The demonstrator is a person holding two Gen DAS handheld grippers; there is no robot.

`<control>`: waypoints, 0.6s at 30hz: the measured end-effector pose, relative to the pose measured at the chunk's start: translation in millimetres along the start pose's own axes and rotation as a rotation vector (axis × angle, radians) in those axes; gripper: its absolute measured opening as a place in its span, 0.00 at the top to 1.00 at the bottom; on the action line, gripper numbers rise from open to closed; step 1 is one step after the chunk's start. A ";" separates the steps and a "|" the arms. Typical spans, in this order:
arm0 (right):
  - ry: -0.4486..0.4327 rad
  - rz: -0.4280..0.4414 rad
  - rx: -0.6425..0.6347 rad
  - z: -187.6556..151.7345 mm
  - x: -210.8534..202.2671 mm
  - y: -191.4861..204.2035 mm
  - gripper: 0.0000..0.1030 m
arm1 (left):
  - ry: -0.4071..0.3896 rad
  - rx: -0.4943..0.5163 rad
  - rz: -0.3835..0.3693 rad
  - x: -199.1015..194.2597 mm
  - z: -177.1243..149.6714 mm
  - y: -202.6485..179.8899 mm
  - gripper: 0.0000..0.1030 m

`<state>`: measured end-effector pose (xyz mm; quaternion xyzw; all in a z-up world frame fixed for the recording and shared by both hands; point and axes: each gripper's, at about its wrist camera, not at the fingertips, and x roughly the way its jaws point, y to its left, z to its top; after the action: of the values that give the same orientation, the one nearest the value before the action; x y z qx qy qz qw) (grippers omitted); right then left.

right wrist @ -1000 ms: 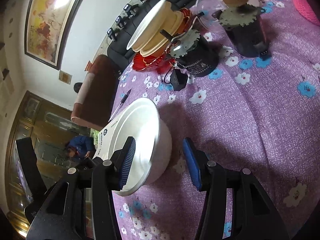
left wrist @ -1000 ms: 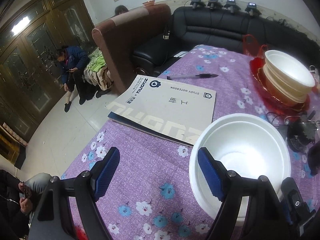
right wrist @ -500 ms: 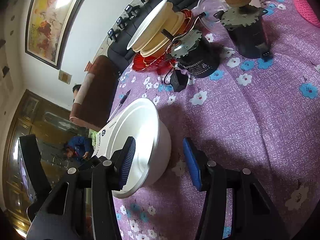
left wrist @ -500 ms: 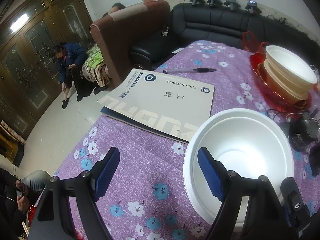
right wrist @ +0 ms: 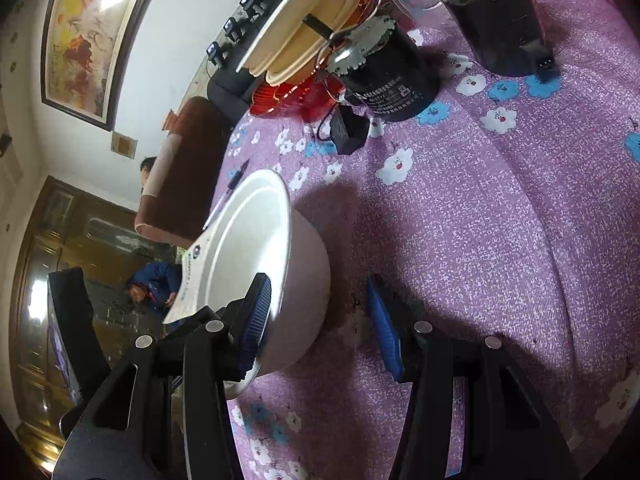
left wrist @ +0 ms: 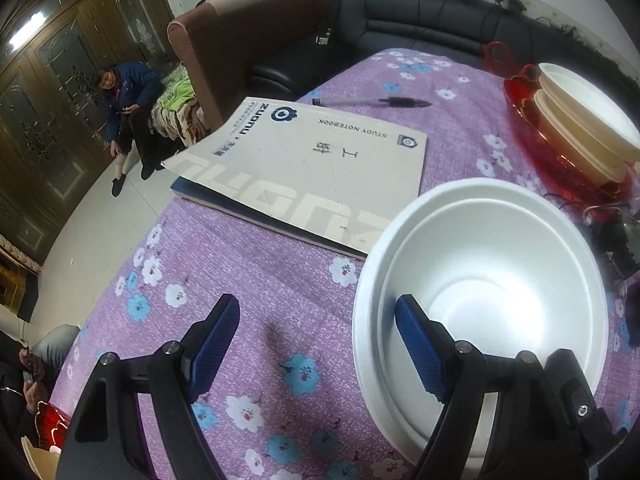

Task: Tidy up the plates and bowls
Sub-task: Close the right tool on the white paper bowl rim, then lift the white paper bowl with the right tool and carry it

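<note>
Two hand-held grippers, black frames with blue fingers

The left gripper (left wrist: 316, 340) has matte black angular arms with triangular cut-outs, a round silver screw head at each pivot, and flat fingers (left wrist: 420, 352) faced with ribbed, dark blue pads. The right gripper (right wrist: 320, 322) is built the same way: black arms, silver screw heads, and ribbed blue pads on its fingers (right wrist: 384, 332). A small black block with its own screw sits beside the left gripper's right arm.
</note>
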<state>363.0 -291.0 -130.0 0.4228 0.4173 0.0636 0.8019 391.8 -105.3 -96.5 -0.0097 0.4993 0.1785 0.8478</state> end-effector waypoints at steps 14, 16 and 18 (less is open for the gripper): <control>0.007 -0.009 -0.029 -4.3 0.7 6.8 0.88 | -0.090 0.047 -0.083 -24.1 -18.7 -10.1 0.65; 0.011 -0.005 -0.031 -5.3 0.2 6.1 0.90 | -0.105 0.058 -0.099 -28.5 -23.5 -12.0 0.77; 0.018 -0.002 -0.026 -6.8 -0.2 5.0 0.91 | -0.129 0.067 -0.095 -32.7 -26.9 -12.5 0.78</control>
<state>359.2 -283.7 -128.2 0.4111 0.4242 0.0721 0.8036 358.8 -131.8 -84.3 0.0065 0.4483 0.1218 0.8855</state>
